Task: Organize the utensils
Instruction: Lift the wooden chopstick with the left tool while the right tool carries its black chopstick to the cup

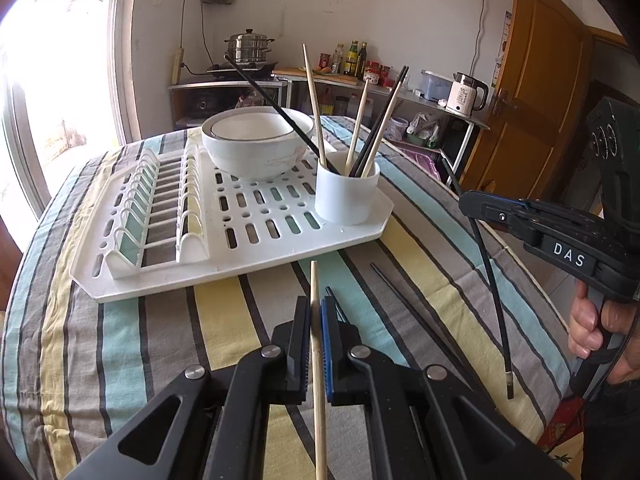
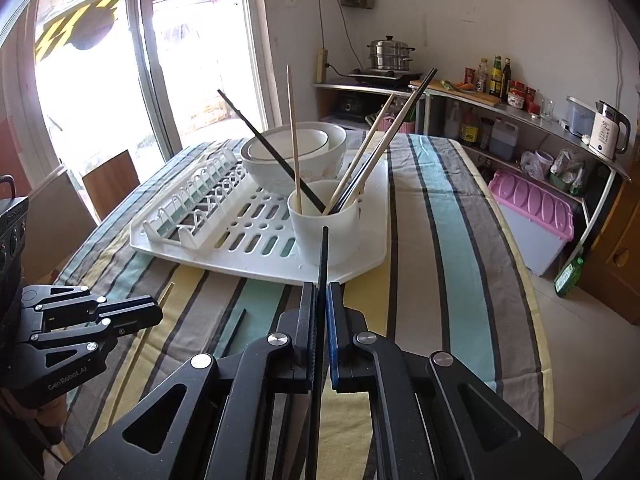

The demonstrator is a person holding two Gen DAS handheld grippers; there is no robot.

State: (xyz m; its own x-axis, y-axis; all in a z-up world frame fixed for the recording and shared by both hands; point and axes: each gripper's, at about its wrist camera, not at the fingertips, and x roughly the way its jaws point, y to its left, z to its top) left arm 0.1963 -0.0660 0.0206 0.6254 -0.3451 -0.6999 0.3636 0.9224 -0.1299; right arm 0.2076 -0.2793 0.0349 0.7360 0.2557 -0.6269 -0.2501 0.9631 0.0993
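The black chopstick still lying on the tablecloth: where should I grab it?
Grip the black chopstick near mid-length, coming from straight above with jaws across its width. It lies flat on the tablecloth, thin and long, apart from the drying rack.

In the white round plastic utensil cup (image 1: pixel 347 192): three pale wooden chopsticks (image 1: pixel 313 100) and three black chopsticks (image 1: pixel 276 108). Beside it, two stacked white ceramic bowls (image 1: pixel 256 144).
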